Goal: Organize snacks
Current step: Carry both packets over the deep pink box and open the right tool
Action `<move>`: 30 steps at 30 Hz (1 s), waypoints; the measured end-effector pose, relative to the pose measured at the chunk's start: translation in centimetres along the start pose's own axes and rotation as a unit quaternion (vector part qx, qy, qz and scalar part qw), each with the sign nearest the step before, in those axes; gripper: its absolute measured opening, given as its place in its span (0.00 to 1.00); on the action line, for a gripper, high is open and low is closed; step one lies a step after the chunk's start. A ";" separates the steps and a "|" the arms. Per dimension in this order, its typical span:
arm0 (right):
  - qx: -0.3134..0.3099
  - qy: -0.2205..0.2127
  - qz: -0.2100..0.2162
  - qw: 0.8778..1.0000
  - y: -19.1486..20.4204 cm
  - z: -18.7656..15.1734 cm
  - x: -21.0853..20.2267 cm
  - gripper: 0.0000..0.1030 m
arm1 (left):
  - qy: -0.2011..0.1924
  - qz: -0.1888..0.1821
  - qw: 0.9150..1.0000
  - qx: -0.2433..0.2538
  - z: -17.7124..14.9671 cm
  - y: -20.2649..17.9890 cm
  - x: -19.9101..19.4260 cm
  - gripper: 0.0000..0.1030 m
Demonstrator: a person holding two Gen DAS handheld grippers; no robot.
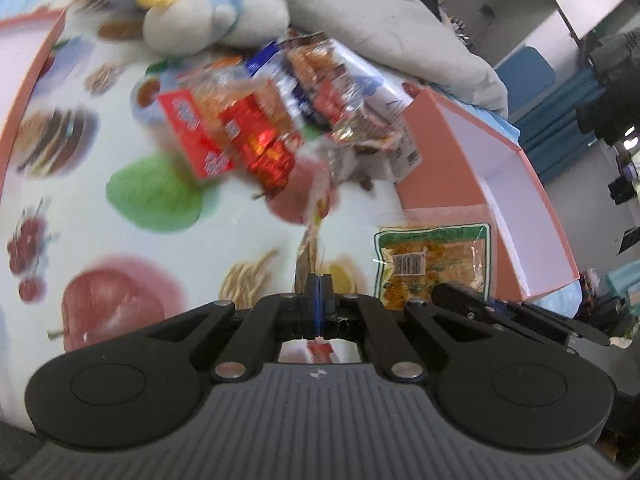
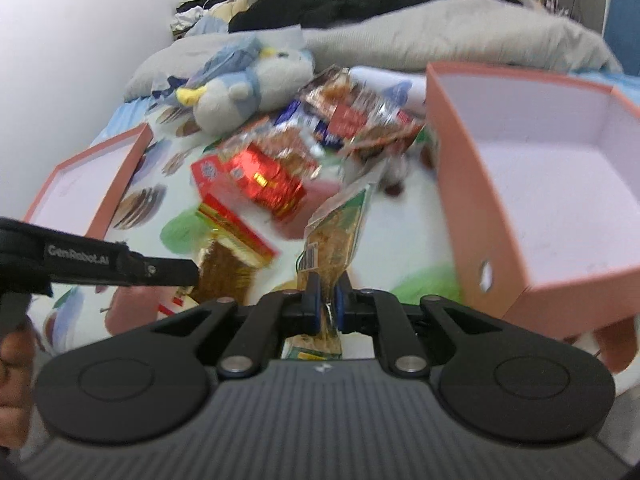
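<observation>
The left gripper (image 1: 317,286) is pinching shut on the edge of a thin snack packet (image 1: 310,240). The right gripper (image 2: 325,294) is clamping a green-bordered snack pouch (image 2: 336,236). The snack pile (image 2: 288,160) is lying at twelve o'clock, the pink box (image 2: 480,184) at two o'clock, its lid (image 2: 116,184) at ten.

Snack pile (image 1: 280,120) motion-blurred, labels unreadable; pink box (image 2: 520,184) cut off.
</observation>
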State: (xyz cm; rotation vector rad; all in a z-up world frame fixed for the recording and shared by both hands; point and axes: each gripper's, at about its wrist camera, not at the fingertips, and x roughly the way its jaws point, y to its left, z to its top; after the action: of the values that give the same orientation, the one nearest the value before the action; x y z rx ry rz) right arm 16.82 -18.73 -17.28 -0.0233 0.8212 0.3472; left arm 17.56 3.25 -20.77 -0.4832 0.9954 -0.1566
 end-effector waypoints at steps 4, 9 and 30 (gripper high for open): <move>-0.009 -0.012 -0.012 1.000 -0.4 1.1 -0.9 0.10 | -0.005 0.001 1.000 0.020 1.5 -1.7 -0.4 0.00; -0.015 -0.030 -0.021 0.999 -1.2 3.1 -2.2 0.10 | -0.015 -0.002 0.999 0.044 3.8 -4.0 -1.1 0.00; 0.002 -0.188 -0.145 0.972 -9.5 14.9 -11.5 0.10 | -0.083 -0.079 0.977 0.178 17.3 -23.4 -4.7 0.00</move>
State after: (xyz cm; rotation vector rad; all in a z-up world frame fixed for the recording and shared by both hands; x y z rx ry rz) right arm 23.18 -28.75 0.17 -0.0715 0.4342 0.0688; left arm 31.62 -10.31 1.31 -0.2399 0.7439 -0.4227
